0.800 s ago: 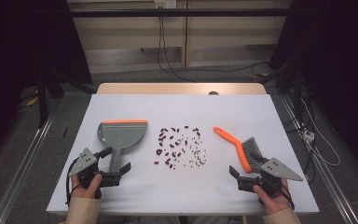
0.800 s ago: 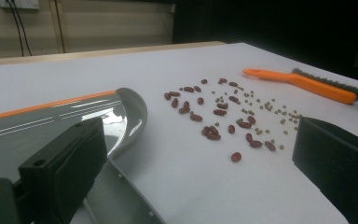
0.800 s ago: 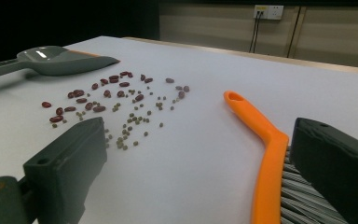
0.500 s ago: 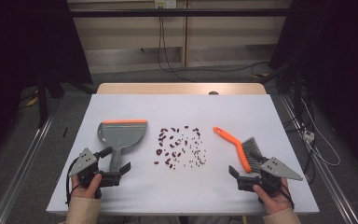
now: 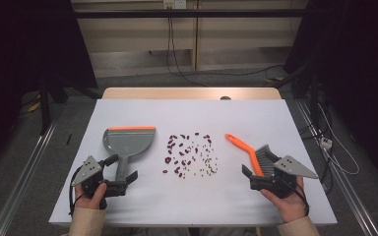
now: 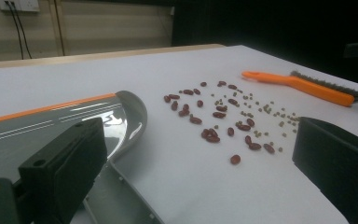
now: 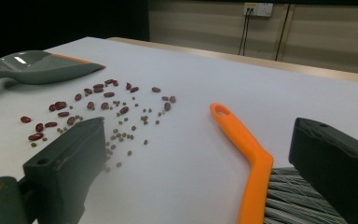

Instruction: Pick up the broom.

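A grey dustpan [image 5: 128, 141] with an orange lip lies left of centre on the white table [image 5: 192, 115], its handle pointing toward me. My left gripper [image 5: 122, 167] rests at that handle with its jaws open; the handle [image 6: 121, 198] runs between them untouched. Several red beans and small green peas [image 5: 189, 155] are scattered mid-table. To the right lies an orange-handled brush [image 5: 243, 147] with grey bristles [image 7: 293, 200]. My right gripper [image 5: 261, 170] sits at the bristle end, jaws open on either side of the brush head without pressing it.
The white sheet ends in a wooden strip [image 5: 192, 92] at the back. Cables [image 5: 177, 69] trail over the floor beyond, and metal rails [image 5: 24, 172] run along both sides. Bare sheet lies in front of the beans.
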